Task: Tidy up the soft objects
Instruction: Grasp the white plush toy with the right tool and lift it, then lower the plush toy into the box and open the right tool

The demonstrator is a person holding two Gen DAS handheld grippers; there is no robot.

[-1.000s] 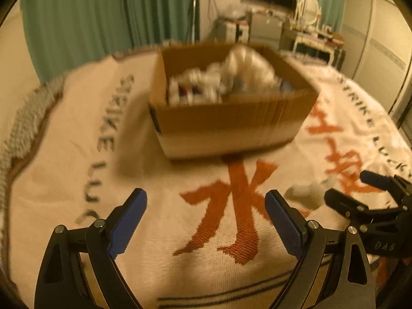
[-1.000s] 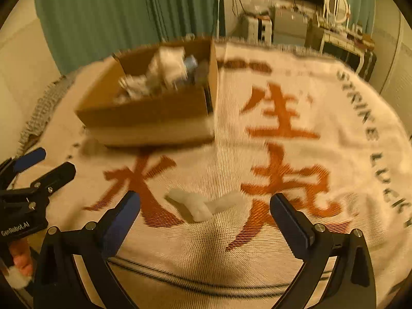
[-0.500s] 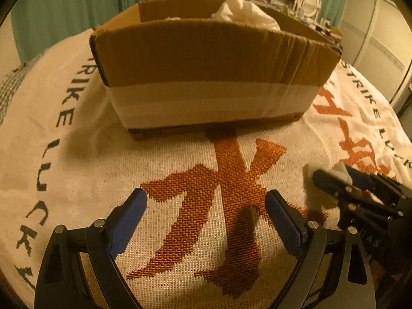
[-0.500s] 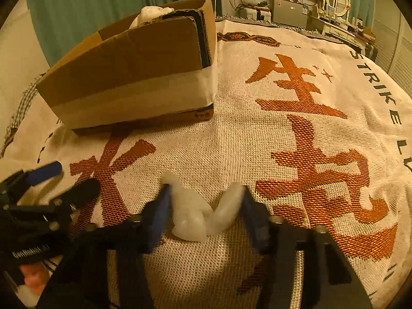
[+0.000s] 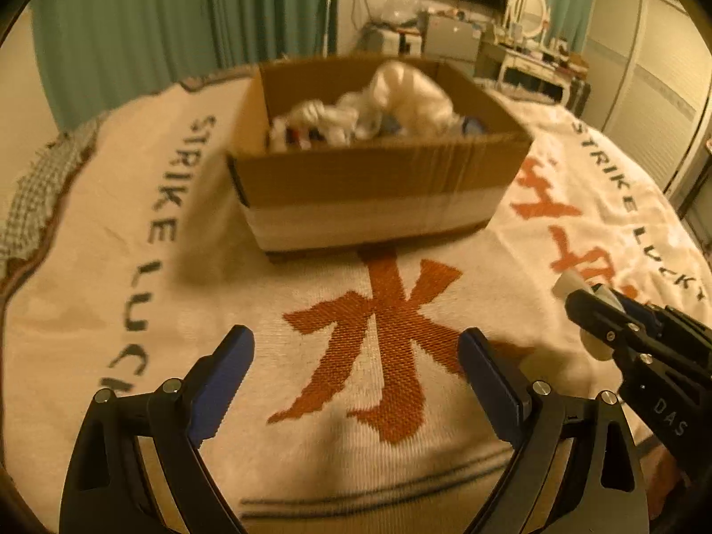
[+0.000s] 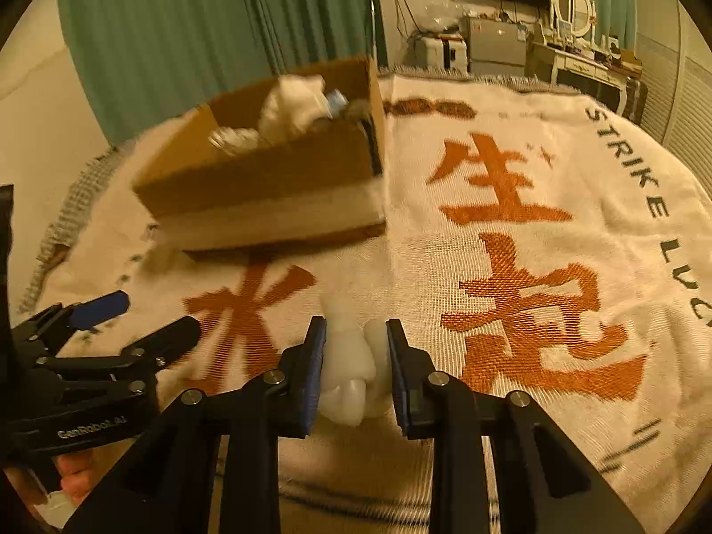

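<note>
Box (image 5: 378,187) mostly loaded; right gripper (image 6: 356,347) jaws closing on last white soft piece (image 6: 349,369), left gripper (image 5: 356,365) jaws apart, empty.

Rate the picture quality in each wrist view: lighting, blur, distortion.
Left wrist view: dim amber light, strong fisheye bending with dark corners; the cardboard box and its contents are motion-smeared, the left gripper sharp. Right wrist view: same warm cast and curvature; box blurred, the right gripper and white soft object crisp.
</note>
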